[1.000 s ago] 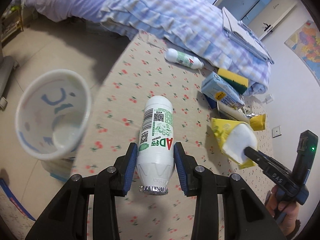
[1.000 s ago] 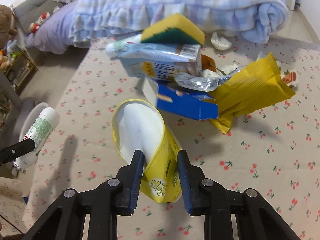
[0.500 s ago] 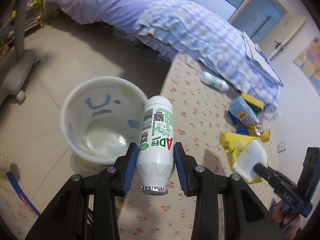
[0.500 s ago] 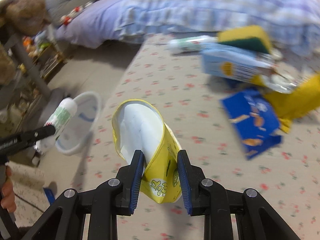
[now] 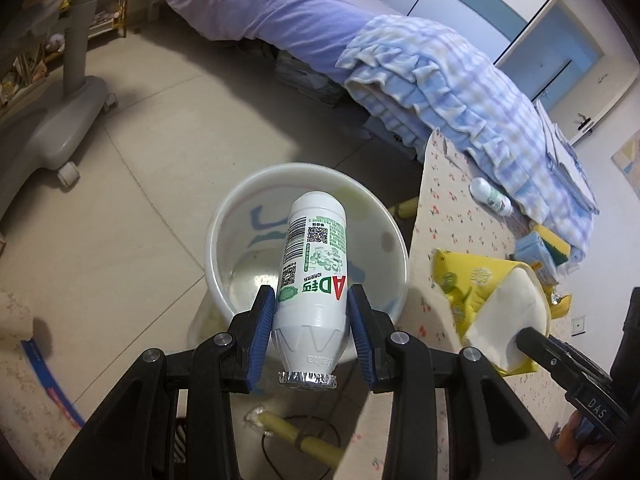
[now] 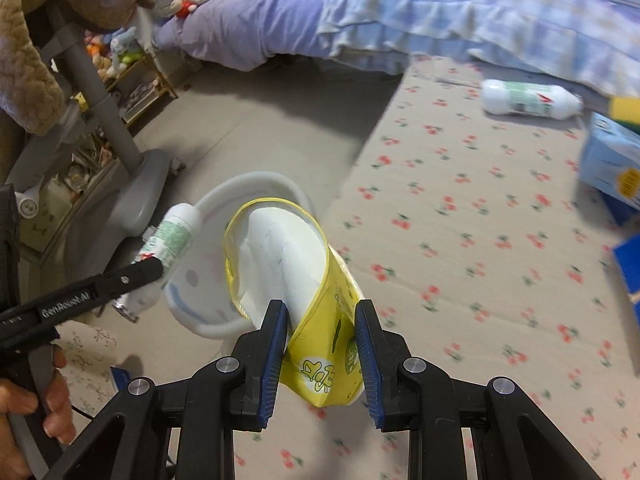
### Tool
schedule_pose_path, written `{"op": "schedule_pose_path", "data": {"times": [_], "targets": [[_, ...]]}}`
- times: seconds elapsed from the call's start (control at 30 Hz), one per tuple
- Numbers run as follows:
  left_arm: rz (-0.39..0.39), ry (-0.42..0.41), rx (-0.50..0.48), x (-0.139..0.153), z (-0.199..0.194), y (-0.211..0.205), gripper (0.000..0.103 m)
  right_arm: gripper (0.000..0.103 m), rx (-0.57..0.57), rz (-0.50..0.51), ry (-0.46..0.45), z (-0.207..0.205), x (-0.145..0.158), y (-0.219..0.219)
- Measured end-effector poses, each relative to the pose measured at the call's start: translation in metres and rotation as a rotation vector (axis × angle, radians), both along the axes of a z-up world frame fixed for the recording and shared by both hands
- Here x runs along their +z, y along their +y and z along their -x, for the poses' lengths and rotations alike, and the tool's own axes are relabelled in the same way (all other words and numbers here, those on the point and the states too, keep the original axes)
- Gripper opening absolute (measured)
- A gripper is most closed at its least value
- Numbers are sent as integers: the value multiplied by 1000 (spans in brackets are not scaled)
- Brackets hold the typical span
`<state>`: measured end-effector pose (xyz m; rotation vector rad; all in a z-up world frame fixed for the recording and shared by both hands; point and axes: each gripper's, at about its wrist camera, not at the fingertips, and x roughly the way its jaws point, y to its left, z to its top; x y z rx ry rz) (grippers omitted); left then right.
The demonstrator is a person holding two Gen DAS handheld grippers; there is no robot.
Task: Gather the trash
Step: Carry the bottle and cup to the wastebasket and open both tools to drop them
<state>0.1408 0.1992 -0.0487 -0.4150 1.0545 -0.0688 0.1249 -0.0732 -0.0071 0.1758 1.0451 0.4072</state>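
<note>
My left gripper (image 5: 311,312) is shut on a white and green drink bottle (image 5: 314,264), foil cap toward the camera, held above the open white trash bin (image 5: 396,252) on the floor. The bottle also shows in the right wrist view (image 6: 170,240), over the bin (image 6: 256,180). My right gripper (image 6: 321,330) is shut on a yellow snack bag (image 6: 304,292) with a white lining, held beside the bin near the edge of the mat. The bag shows in the left wrist view (image 5: 492,312) too.
A cherry-print mat (image 6: 480,216) holds another white bottle (image 6: 528,98), a light blue carton (image 6: 612,168) and a blue box (image 6: 630,256). A bed with a checked blanket (image 5: 440,68) stands behind. A grey wheeled stand (image 5: 56,120) is on the left.
Both grippers have swung left off the mat toward the bin. The bottle is now over the bin's opening, and the yellow bag has come close beside it.
</note>
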Motion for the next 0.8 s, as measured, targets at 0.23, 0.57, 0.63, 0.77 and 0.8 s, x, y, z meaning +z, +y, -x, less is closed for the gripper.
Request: {"op": "schedule_pose_path", "data": {"times": [0.23, 0.57, 0.63, 0.77, 0.8], "targets": [[-127, 84, 51, -16, -6, 13, 67, 32, 5, 19, 7, -16, -4, 23], [-239, 95, 104, -7, 8, 38, 82, 33, 39, 54, 2, -33, -9, 50], [-259, 96, 101, -7, 11, 41, 82, 34, 47, 57, 0, -36, -9, 56], [-266, 98, 111, -5, 18, 50, 84, 40, 68, 40, -16, -40, -8, 66], [-262, 99, 116, -5, 19, 52, 85, 47, 76, 18, -24, -41, -6, 68]]}}
